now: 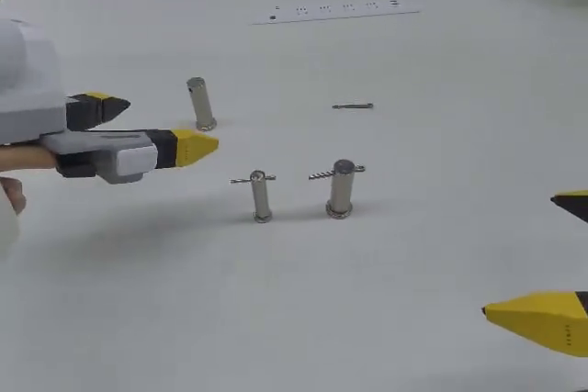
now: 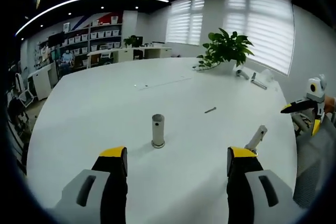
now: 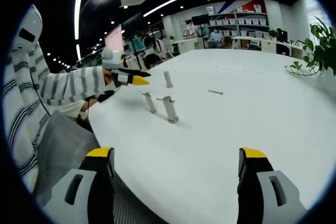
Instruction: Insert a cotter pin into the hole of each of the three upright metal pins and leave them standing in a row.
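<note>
Looks like left front pin [image 1: 261, 195] and right front pin [image 1: 341, 188] are cottered, seating hard to confirm. Only bare pin [image 1: 199, 104] not yet done; loose cotter pin [image 1: 353, 106] lies flat, well apart. Tongs: left gripper [image 1: 173, 126] wide open beside bare pin, right gripper [image 1: 519, 254] wide, empty. Next: grab cotter, align with hole.
</note>
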A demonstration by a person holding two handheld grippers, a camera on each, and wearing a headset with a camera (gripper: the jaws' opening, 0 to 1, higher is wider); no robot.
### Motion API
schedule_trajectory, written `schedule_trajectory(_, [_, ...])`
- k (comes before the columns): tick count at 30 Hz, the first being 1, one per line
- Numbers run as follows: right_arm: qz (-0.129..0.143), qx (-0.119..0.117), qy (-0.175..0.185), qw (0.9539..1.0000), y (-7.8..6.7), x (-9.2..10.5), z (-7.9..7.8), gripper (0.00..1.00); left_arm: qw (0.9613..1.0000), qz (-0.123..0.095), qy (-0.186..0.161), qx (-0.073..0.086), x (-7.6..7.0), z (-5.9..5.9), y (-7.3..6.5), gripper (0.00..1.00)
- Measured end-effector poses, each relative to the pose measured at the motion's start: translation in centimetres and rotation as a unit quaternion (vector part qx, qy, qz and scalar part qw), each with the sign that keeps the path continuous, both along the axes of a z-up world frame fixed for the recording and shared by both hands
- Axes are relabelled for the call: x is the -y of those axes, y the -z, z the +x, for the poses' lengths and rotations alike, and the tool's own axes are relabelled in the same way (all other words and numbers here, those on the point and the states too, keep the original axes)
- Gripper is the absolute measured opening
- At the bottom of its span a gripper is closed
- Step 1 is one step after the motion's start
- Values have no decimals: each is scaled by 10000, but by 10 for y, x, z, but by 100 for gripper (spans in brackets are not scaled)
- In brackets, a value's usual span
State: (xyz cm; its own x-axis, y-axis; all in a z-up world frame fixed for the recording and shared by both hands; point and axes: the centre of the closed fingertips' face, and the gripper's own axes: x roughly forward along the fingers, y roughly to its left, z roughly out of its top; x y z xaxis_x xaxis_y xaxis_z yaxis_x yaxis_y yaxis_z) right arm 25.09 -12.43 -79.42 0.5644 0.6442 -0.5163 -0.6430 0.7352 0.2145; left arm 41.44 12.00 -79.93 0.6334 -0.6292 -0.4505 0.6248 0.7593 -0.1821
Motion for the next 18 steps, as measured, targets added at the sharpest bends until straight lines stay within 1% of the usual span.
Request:
schedule_trajectory(2, [2, 19, 21, 10000, -2, 1, 1, 99, 9998, 44, -16, 170, 2, 8, -1, 70])
schedule_trajectory(3, [4, 20, 23, 10000, -3, 2, 2, 99, 9997, 115, -54, 228, 2, 13, 0, 68])
schedule_trajectory(4, [-5, 20, 25, 10000, -4, 2, 2, 99, 9996, 157, -57, 245, 2, 18, 3, 65])
schedule_trajectory(6, [-16, 32, 10, 10000, -6, 2, 2, 99, 9992, -87, -329, 186, 2, 28, 1, 60])
schedule_trajectory(7, [-18, 35, 8, 10000, -6, 2, 3, 99, 9989, -145, -414, 163, 1, 31, 2, 56])
schedule_trajectory(9, [-22, 60, 7, 10000, -9, 1, 3, 99, 9986, -4, -442, 281, -1, 37, 4, 49])
schedule_trajectory(10, [-17, 75, 14, 10000, -10, 1, 4, 99, 9976, 221, -509, 422, -4, 43, 6, 45])
schedule_trajectory(11, [-9, 78, 18, 10000, -11, 0, 4, 99, 9965, 377, -512, 538, -6, 46, 8, 40])
schedule_trajectory(12, [0, 73, 19, 10000, -11, 0, 4, 99, 9963, 398, -590, 487, -6, 48, 11, 36])
schedule_trajectory(13, [7, 67, 11, 10000, -12, -1, 4, 99, 9970, 349, -542, 418, -2, 50, 15, 30])
schedule_trajectory(15, [3, 74, -10, 10000, -12, -3, 4, 98, 9968, 355, -580, 417, 0, 57, 19, 25])
schedule_trajectory(18, [-10, 62, 1, 10000, -12, -4, 4, 99, 9968, 440, -529, 399, 4, 59, 22, 24])
